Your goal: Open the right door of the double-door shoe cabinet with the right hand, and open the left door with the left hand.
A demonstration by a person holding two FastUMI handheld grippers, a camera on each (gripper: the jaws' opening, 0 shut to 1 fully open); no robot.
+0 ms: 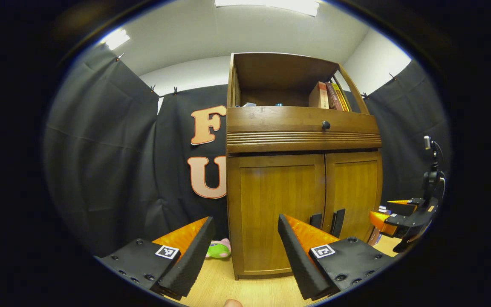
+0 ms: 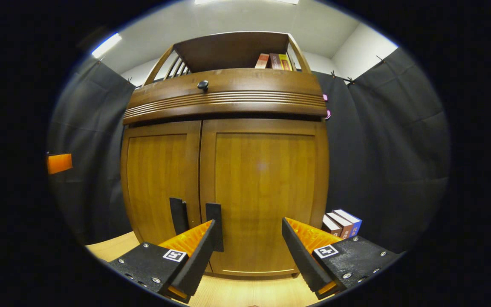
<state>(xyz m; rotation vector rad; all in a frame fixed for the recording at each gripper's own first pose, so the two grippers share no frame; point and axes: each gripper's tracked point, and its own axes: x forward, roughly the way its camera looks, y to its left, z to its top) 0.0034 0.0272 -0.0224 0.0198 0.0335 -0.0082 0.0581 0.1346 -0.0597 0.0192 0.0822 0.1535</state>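
In the right gripper view, the right door's upright black bar handle (image 2: 215,226) stood at about eleven o'clock from the right gripper (image 2: 247,247), just past its left finger, both grippers' fingers wide and empty, the left gripper (image 1: 245,247) farther off.

Tall wooden double-door shoe cabinet (image 2: 228,179) at 12 o'clock. Row of upright books (image 2: 342,223) on floor at its 3 o'clock. Green plush toy (image 1: 218,250) on floor at its 9 o'clock.
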